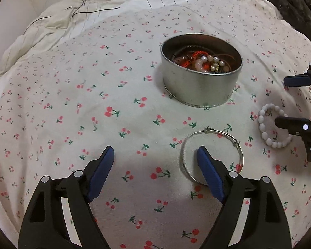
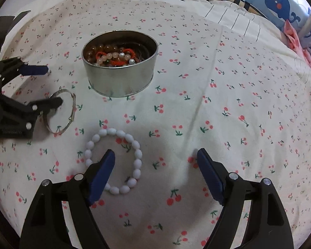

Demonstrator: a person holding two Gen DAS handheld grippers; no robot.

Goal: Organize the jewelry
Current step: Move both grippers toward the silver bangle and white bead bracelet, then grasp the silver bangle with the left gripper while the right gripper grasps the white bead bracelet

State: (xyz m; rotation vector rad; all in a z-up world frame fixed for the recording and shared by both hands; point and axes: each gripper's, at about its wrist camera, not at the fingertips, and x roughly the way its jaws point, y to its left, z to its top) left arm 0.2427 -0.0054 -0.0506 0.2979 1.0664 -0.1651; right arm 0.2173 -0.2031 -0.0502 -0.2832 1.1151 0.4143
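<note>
Your left hand-held gripper is spread wide, one finger inside the silver bangle to straddle its rim; your right hand-held gripper, equally wide, straddles the white bead bracelet. Both lie on the bed near the tin.

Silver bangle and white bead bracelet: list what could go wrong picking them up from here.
The silver bangle is thin and flat on the soft cherry-print sheet; the open left gripper may pinch fabric or miss. The right gripper straddles one side of the white bead bracelet; round beads could slip.
</note>
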